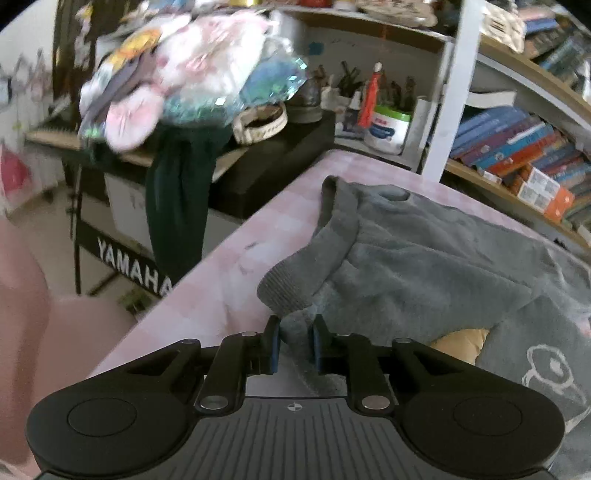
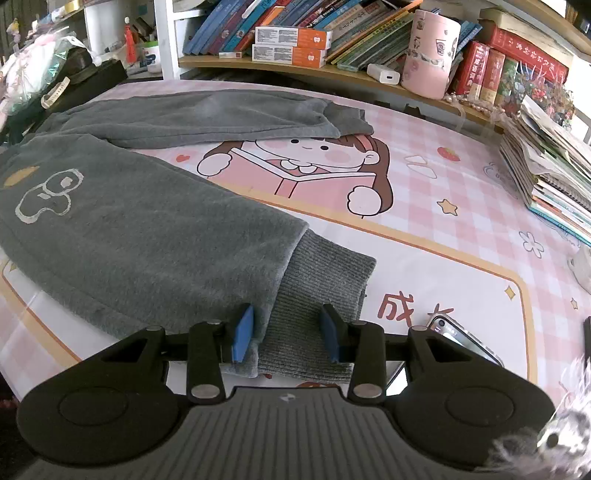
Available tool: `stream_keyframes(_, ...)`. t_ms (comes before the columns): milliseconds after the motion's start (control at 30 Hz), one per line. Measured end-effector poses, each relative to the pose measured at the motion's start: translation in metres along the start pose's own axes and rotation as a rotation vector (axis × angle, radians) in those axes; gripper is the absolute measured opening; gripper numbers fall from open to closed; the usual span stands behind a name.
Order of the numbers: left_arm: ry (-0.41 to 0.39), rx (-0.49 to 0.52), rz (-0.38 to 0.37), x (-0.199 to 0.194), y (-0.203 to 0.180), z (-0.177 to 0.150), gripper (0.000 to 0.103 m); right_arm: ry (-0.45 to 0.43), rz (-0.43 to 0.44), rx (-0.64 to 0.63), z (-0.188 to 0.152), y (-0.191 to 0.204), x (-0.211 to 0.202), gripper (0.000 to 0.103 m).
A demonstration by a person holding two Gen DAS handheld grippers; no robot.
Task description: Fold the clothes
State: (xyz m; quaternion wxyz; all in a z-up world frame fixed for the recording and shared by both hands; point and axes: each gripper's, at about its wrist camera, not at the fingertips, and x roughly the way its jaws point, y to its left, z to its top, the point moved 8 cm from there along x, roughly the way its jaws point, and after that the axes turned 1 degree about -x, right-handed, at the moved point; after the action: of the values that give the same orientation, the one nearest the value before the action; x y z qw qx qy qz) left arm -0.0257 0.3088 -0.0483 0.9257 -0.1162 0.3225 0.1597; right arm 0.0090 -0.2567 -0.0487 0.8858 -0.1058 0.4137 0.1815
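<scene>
Bookshelves (image 2: 332, 33) crowd behind my pink bench (image 2: 461, 206). Its near edge hides under my tools. My left tool (image 1: 294, 341) pinches the grey trousers' (image 2: 122, 221) fabric; my right tool (image 2: 287, 334) straddles a ribbed cuff (image 2: 317, 288), grip unclear.

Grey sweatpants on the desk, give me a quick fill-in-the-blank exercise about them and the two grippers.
1. The grey sweatpants lie on a desk mat checked in white and ____.
2. The right gripper has the ribbed ____ of a trouser leg between its blue pads.
3. The outline drawing printed on the sweatpants is ____ in colour.
4. The left gripper is closed on grey ____.

Missing words: pink; cuff; white; fabric
</scene>
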Motion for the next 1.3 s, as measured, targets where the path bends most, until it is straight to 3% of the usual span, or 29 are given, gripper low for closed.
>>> stream_keyframes(233,-0.126,0.224,0.069,-0.031,-0.03,0.019,0.024,-0.024,-0.004,-0.025,0.005,0.0,-0.009,0.037)
stream_keyframes(300,-0.185,0.285,0.086,-0.045,-0.037,0.028,0.031,-0.048,0.001,-0.031,0.01,-0.001,-0.019,0.038)
stream_keyframes(367,-0.244,0.332,0.104,-0.06,-0.042,0.039,0.048,-0.072,0.008,-0.028,0.017,-0.004,-0.03,0.038)
stream_keyframes(500,-0.32,0.367,0.089,-0.081,-0.053,0.056,0.057,-0.121,0.013,-0.013,0.03,-0.011,-0.05,0.038)
stream_keyframes(633,-0.331,0.425,0.023,-0.083,-0.076,0.064,0.074,-0.13,0.06,-0.007,0.043,-0.01,-0.059,0.039)
stream_keyframes(767,-0.323,0.549,-0.054,-0.074,-0.105,0.058,0.09,-0.119,0.113,-0.051,0.053,0.002,-0.059,0.043)
stream_keyframes(833,-0.323,0.633,-0.084,-0.069,-0.119,0.051,0.091,-0.109,0.137,-0.068,0.057,0.008,-0.055,0.045)
stream_keyframes(933,-0.327,0.74,-0.102,-0.064,-0.134,0.043,0.091,-0.096,0.157,-0.085,0.064,0.013,-0.046,0.057)
stream_keyframes(1000,-0.329,0.774,-0.118,-0.06,-0.14,0.042,0.091,-0.1,0.158,-0.109,0.071,0.013,-0.041,0.075)
stream_keyframes(1167,-0.29,0.752,-0.149,-0.034,-0.147,0.061,0.092,-0.142,0.102,-0.19,0.109,0.002,-0.027,0.086)
stream_keyframes(1300,-0.212,0.695,-0.172,0.0,-0.151,0.083,0.092,-0.133,0.092,-0.189,0.147,-0.015,-0.002,0.086)
